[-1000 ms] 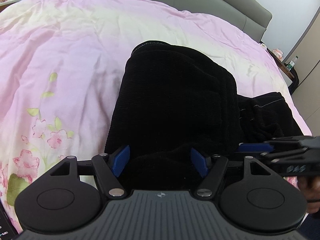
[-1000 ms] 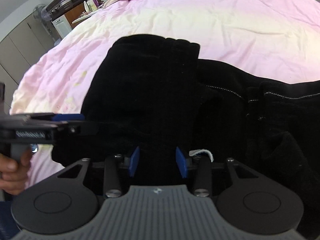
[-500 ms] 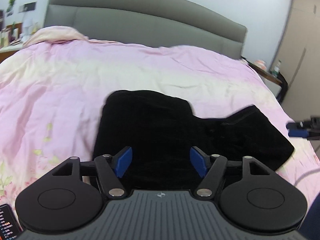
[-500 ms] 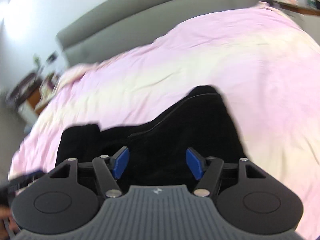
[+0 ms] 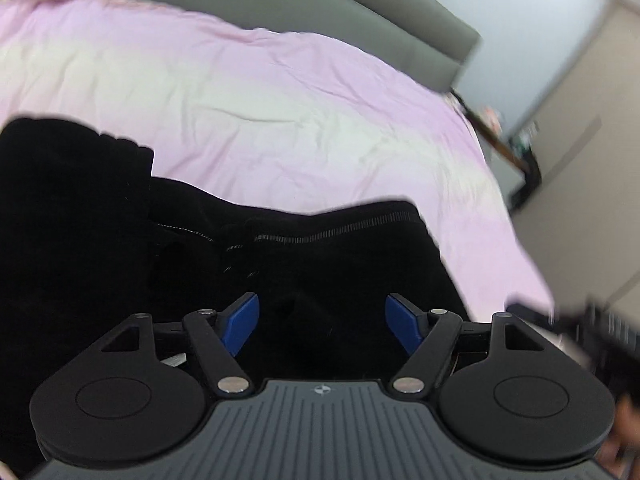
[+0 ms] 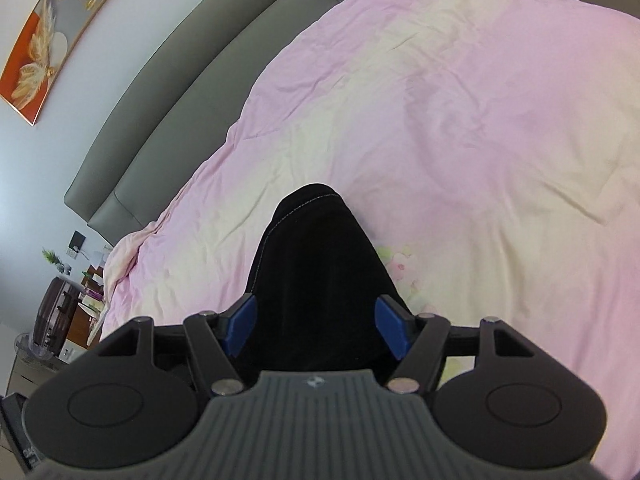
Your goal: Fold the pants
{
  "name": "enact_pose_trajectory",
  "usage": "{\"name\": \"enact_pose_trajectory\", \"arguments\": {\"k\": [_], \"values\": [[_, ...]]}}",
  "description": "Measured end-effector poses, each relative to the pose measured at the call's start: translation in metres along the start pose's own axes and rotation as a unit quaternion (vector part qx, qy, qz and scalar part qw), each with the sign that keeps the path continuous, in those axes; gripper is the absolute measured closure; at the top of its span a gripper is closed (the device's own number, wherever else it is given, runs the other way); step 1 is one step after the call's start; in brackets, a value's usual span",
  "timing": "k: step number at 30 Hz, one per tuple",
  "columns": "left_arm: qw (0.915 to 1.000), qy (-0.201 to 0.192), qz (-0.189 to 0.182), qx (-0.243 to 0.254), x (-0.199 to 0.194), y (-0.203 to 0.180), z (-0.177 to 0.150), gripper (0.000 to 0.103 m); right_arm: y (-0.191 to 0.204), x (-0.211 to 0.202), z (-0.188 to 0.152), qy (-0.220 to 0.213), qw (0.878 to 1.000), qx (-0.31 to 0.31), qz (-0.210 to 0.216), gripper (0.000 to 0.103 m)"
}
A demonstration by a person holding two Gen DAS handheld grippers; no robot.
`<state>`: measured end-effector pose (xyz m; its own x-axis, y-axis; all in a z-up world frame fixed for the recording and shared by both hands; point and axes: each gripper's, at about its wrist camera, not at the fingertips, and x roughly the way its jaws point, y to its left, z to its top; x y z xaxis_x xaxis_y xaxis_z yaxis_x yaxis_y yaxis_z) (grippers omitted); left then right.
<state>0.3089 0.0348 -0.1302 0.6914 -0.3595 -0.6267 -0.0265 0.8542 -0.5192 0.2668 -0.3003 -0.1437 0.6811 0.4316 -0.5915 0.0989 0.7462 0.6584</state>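
Observation:
Black pants (image 5: 100,220) lie partly folded on the pink bed cover (image 5: 280,100), a thick folded stack at the left and a stitched part spreading right. My left gripper (image 5: 322,328) hovers over that right part, jaws opening, with only cloth lying below the blue pads (image 5: 240,326). In the right wrist view a rounded end of the pants (image 6: 316,240) stretches ahead of my right gripper (image 6: 316,326), whose jaws are opening too, the pads pressing on nothing. The right gripper (image 5: 600,320) shows blurred at the left view's right edge, with a hand below it.
A grey padded headboard (image 5: 360,20) runs along the far side of the bed cover (image 6: 480,120). A dark nightstand (image 5: 516,148) with small items stands by the bed's right corner. Cabinets and clutter (image 6: 60,320) stand at the left, and a framed picture (image 6: 48,40) hangs on the wall.
Both grippers have drawn back from the folded stack and swung to the right. The right gripper's jaws have widened and its view has rolled. The stack now lies at the left view's left edge.

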Motion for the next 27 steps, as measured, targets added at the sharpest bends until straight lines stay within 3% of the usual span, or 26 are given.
{"name": "enact_pose_trajectory", "arguments": {"k": [2,5,6,8,12,16,19,20,21,23,25,27], "values": [[0.9999,0.007,0.001,-0.012,0.015,0.000,0.005,0.024,-0.004,-0.001,0.000,0.001,1.000,0.011,0.007,0.039],[0.9978,0.057,0.029,0.019,0.040,-0.001,0.003,0.081,-0.010,-0.004,-0.001,0.007,1.000,0.024,0.013,0.039],[0.9962,0.065,0.048,0.032,0.045,-0.003,0.000,0.083,-0.012,-0.003,-0.001,0.009,0.999,0.028,0.014,0.039],[0.9948,0.080,0.048,0.043,0.043,0.000,-0.007,0.086,-0.014,-0.003,-0.001,0.011,0.999,0.037,0.018,0.039],[0.9866,0.102,0.078,0.102,0.032,-0.004,-0.027,0.087,-0.020,-0.003,0.000,0.011,0.998,0.057,0.022,0.038],[0.9840,0.110,0.091,0.106,0.026,-0.008,-0.027,0.086,-0.026,-0.003,0.001,0.015,0.996,0.084,0.026,0.038],[0.9829,0.063,0.121,0.124,0.012,-0.027,-0.021,0.082,-0.029,-0.006,0.000,0.010,0.995,0.100,0.023,0.035],[0.9813,0.037,0.134,0.133,0.005,-0.035,-0.020,0.073,-0.030,-0.008,0.000,0.009,0.994,0.105,0.021,0.033],[0.9807,0.016,0.132,0.143,0.000,-0.044,-0.019,0.060,-0.030,-0.008,0.000,0.008,0.994,0.109,0.019,0.033],[0.9814,-0.006,0.099,0.164,-0.006,-0.058,-0.017,0.053,-0.032,-0.007,-0.001,0.009,0.993,0.120,0.019,0.033],[0.9795,0.007,0.072,0.188,0.000,-0.070,-0.018,0.053,-0.034,-0.006,-0.002,0.011,0.992,0.127,0.018,0.033],[0.9750,0.021,0.068,0.210,0.010,-0.076,-0.023,0.053,-0.035,-0.002,-0.001,0.013,0.991,0.131,0.008,0.033]]}}
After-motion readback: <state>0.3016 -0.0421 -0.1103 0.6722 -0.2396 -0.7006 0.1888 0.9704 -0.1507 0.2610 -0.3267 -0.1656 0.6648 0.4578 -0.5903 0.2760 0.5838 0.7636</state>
